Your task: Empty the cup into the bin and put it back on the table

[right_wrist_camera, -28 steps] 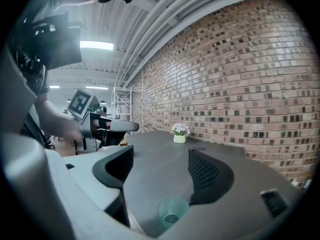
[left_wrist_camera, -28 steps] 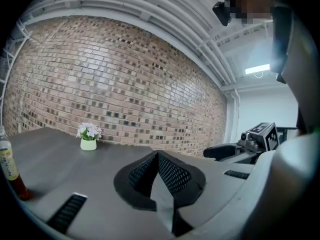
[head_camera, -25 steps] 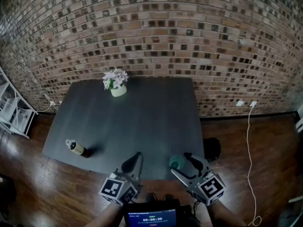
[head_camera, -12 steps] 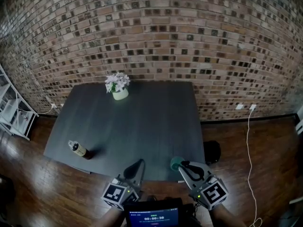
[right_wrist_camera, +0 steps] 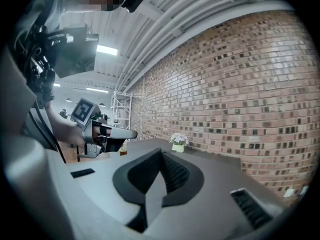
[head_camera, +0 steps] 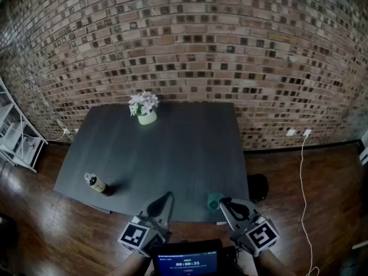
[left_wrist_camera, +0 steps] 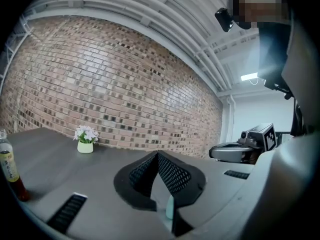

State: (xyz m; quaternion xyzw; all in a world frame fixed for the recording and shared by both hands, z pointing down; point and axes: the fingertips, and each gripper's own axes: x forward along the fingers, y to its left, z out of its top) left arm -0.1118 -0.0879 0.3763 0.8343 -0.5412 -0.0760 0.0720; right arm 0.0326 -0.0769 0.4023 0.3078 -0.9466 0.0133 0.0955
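One broad brick wall (head_camera: pixel 190 45) fills the back, and below it lies the dark surface (head_camera: pixel 172 154), seen from above. Left tongs (left_wrist_camera: pixel 157 155) are at the near edge, clenched tip to tip. A pale sliver (left_wrist_camera: pixel 170 207) shows low in the gap behind the tips, and I can't tell what it is. Right tongs (head_camera: pixel 224 202) are near the front right corner. They have just been closing and now they're clamped fully together, with no cup showing between them in their own view. A dark bin (head_camera: pixel 257 186) sits on the floor just off the surface's right edge. The bottle (head_camera: pixel 95 183) stands upright near the front left, and the flower pot (head_camera: pixel 146 117) is at the far edge. Smallest of all is the teal cup (head_camera: pixel 214 200), on the surface right at the near edge. It looks upright, mouth up and long axis vertical, though it's tiny here. It sits at the right tongs' tips, on the side toward the left tongs and well apart from those. Touching or not, I can't tell.
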